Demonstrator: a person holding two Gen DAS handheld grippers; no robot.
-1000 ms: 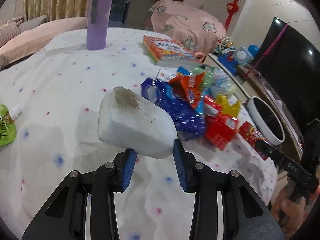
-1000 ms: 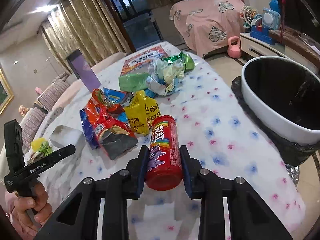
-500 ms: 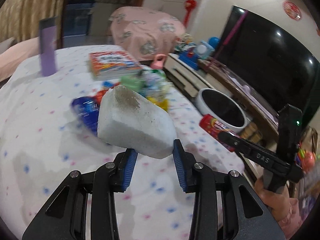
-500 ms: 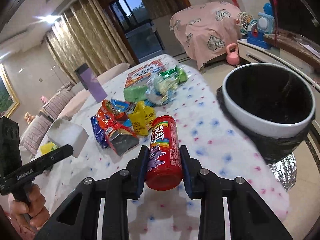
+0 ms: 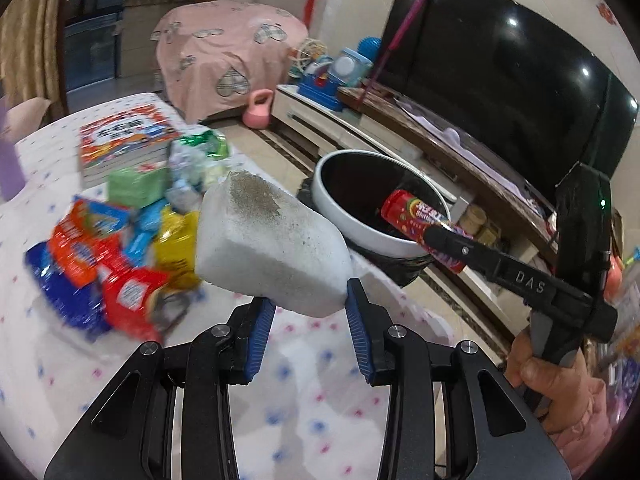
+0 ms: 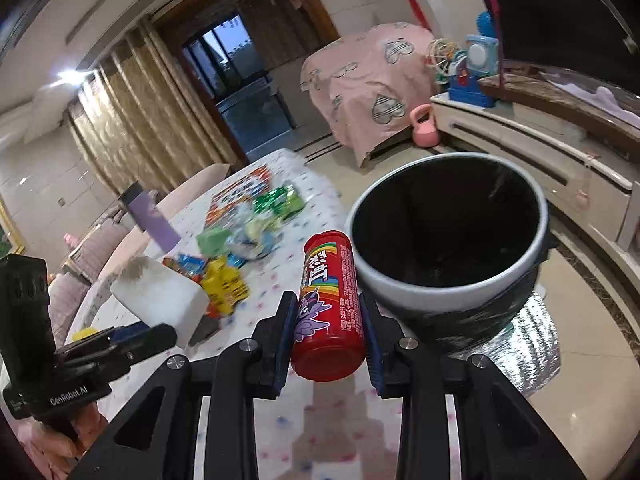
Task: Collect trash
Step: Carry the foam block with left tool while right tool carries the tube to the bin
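My left gripper [image 5: 310, 312] is shut on a white foam block [image 5: 268, 248] with a dirty grey patch on top, held above the table's right edge. My right gripper [image 6: 328, 330] is shut on a red candy tube [image 6: 330, 308] with rainbow print. In the left wrist view the candy tube [image 5: 420, 220] hangs over the rim of the white trash bin [image 5: 360, 232], which has a black liner. In the right wrist view the trash bin [image 6: 448, 280] gapes just right of the tube, and the foam block [image 6: 160, 300] shows at the left.
Several snack wrappers [image 5: 108, 256] lie heaped on the white dotted tablecloth [image 5: 304, 408], with a colourful box [image 5: 124, 136] behind them. A purple tumbler [image 6: 150, 216] stands farther back. A TV [image 5: 500, 80] on a low console, a pink kettlebell [image 5: 258, 110] and a covered chair fill the room beyond.
Both grippers have swung right toward the trash bin with their loads. The candy tube now hangs over the bin's rim, and the bin looms larger in both views.
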